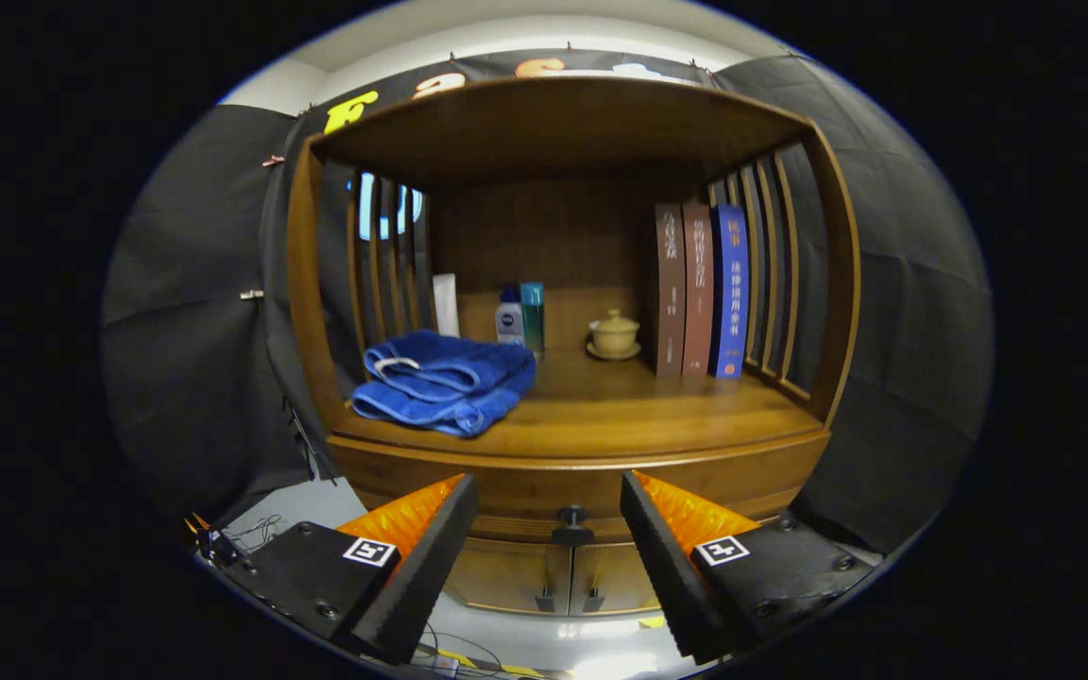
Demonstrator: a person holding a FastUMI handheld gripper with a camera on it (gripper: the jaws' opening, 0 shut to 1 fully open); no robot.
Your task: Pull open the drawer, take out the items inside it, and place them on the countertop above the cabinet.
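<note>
A wooden cabinet stands straight ahead, its countertop (620, 406) forming the floor of an open shelf bay. Below the countertop runs the drawer front (544, 491), closed, with a small dark round knob (571, 518) at its middle. My gripper (550, 486) is open, its two fingers spread wide to either side of the knob and a little short of it, touching nothing. What the drawer holds is hidden behind its front.
On the countertop lie a folded blue towel (445, 380) at the left, a white tube (447, 304), two small bottles (520, 316), a lidded ceramic cup (614, 333) on a saucer, and three upright books (701, 290) at the right. Two lower cabinet doors (568, 578) sit beneath the drawer.
</note>
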